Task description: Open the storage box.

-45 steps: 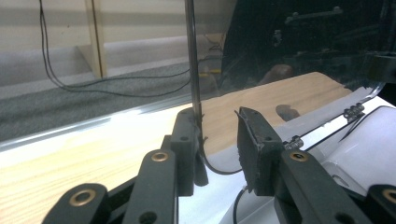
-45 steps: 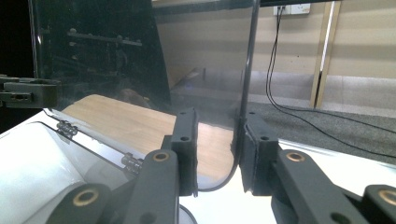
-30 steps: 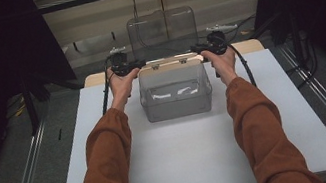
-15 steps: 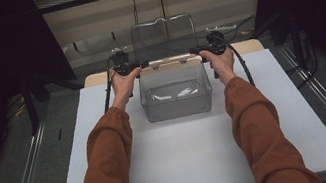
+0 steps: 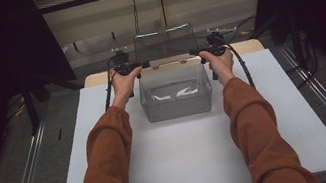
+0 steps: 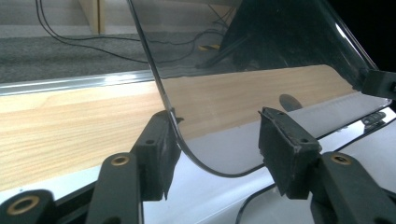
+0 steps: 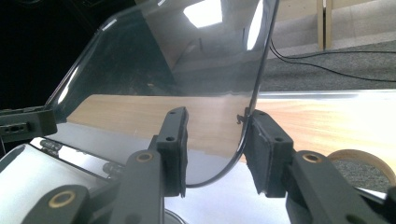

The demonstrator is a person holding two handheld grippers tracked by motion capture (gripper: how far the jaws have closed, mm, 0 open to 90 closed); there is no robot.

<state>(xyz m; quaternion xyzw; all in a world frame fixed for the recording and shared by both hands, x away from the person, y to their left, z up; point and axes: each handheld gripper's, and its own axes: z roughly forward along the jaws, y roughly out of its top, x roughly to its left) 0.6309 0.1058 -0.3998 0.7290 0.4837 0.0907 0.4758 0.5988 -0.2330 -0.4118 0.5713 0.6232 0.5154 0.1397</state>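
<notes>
A: What has changed over the last second?

B: The clear hinged lid (image 5: 164, 44) of the transparent plastic box (image 5: 176, 91) has been swung further back; earlier it was tilted over the box, and now it is seen standing nearly upright at the far edge. The box itself is found at the far middle of the white table (image 5: 174, 165), unmoved. The opening step is judged to be practically done.

A: And the grippers?

B: The jaws of both have just been opening. In the left gripper view, the lid's rounded corner (image 6: 205, 163) is seen between the jaws of the left gripper (image 6: 219, 149): one pad (image 6: 159, 149) is touched by the lid's edge, while the other pad (image 6: 285, 144) is kept well apart, so the lid is released rather than clamped. The same is shown for the right gripper (image 7: 215, 149): the lid's edge (image 7: 243, 140) lies just beside one pad (image 7: 266, 154), with a clear gap to the other pad (image 7: 175, 144). Nothing is grasped.

A: What is meant for the work?

B: The lid is judged to be resting open on its hinge, so the grippers may be withdrawn.
</notes>
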